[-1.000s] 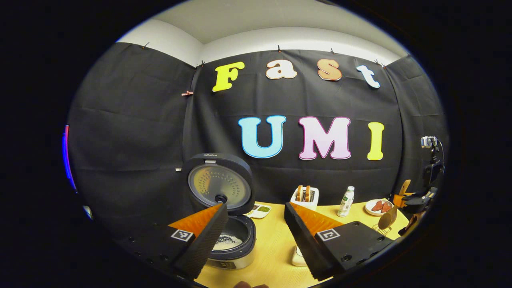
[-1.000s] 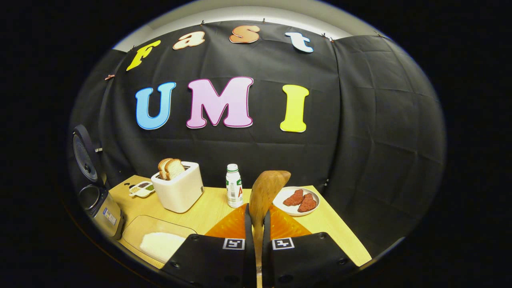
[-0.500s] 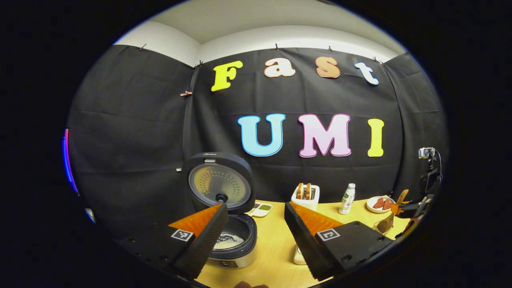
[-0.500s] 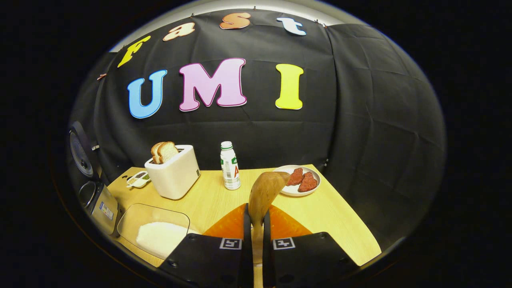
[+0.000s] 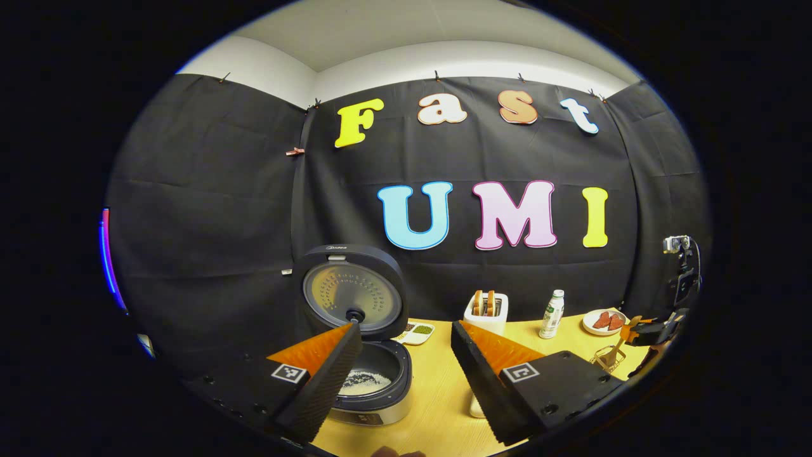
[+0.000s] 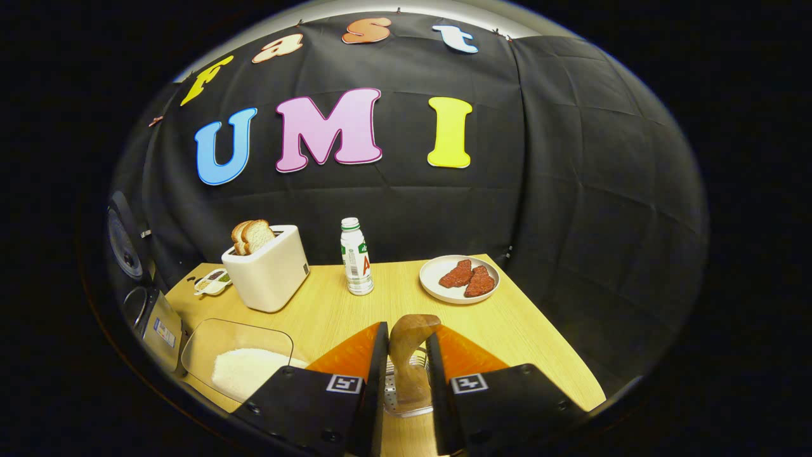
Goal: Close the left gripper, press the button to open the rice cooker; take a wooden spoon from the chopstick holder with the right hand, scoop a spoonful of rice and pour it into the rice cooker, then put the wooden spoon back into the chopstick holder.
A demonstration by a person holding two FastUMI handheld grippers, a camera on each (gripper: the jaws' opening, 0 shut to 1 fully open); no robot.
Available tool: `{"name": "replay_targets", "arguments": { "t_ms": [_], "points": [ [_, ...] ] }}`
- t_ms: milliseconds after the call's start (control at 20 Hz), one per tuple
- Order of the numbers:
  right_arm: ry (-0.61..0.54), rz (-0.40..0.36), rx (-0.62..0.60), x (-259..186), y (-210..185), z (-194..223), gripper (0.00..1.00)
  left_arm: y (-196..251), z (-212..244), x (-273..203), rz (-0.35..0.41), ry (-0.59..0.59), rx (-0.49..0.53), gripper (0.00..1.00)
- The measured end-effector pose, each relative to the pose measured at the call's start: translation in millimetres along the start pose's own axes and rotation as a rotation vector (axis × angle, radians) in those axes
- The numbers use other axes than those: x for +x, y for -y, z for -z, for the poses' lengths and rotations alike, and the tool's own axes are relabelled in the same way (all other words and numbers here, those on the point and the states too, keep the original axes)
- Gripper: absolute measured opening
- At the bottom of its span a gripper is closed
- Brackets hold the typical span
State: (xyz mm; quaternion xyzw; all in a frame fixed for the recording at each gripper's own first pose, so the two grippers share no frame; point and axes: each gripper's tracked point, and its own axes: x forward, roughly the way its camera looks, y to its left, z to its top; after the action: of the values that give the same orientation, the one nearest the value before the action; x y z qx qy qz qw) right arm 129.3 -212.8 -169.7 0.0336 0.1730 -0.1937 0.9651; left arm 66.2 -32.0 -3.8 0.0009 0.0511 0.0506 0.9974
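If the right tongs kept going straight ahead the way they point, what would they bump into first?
Probably the wooden spoon standing in the wire holder, right between the right tongs. Past that lies bare table, then the plate of meat, though depth is hard to judge.

Black cloth walls (image 5: 209, 209), white wall strip and ceiling (image 5: 393, 38) above, light wooden table (image 6: 520, 330).

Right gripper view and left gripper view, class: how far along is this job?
Done: the rice cooker stands open with rice in its pot. In hand: the wooden spoon sits in the chopstick holder between the right gripper's parted fingers. Left: drawing the right gripper away. The left gripper is open.
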Motion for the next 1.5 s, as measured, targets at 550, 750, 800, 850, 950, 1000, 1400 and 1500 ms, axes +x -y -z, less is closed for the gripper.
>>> {"name": "replay_targets", "arguments": {
  "t_ms": [550,750,800,850,950,1000,1400,1500],
  "points": [
    [0.038,0.032,-0.028,-28,13,-19,0.44,-3,-9,-8,0.017,0.027,-0.007,0.96],
    [0.100,0.013,-0.045,-45,1,-42,0.44,-14,-20,-3,0.012,0.060,0.003,0.96],
    [0.106,0.005,-0.051,-48,-3,-44,0.44,-17,-21,2,0.009,0.064,0.004,0.96],
    [0.117,-0.005,-0.057,-51,-7,-47,0.44,-19,-22,5,0.008,0.067,0.005,0.96],
    [0.119,-0.018,-0.070,-58,-17,-46,0.43,-25,-24,16,0.003,0.066,-0.004,0.96],
    [0.117,-0.029,-0.079,-62,-23,-45,0.43,-28,-23,22,-0.001,0.058,-0.013,0.96],
    [0.135,-0.091,-0.124,-83,-65,-47,0.40,-59,-76,97,-0.003,0.141,0.012,0.96],
    [0.142,-0.102,-0.128,-88,-73,-50,0.40,-66,-85,116,0.006,0.149,-0.010,0.96]
  ]
}}
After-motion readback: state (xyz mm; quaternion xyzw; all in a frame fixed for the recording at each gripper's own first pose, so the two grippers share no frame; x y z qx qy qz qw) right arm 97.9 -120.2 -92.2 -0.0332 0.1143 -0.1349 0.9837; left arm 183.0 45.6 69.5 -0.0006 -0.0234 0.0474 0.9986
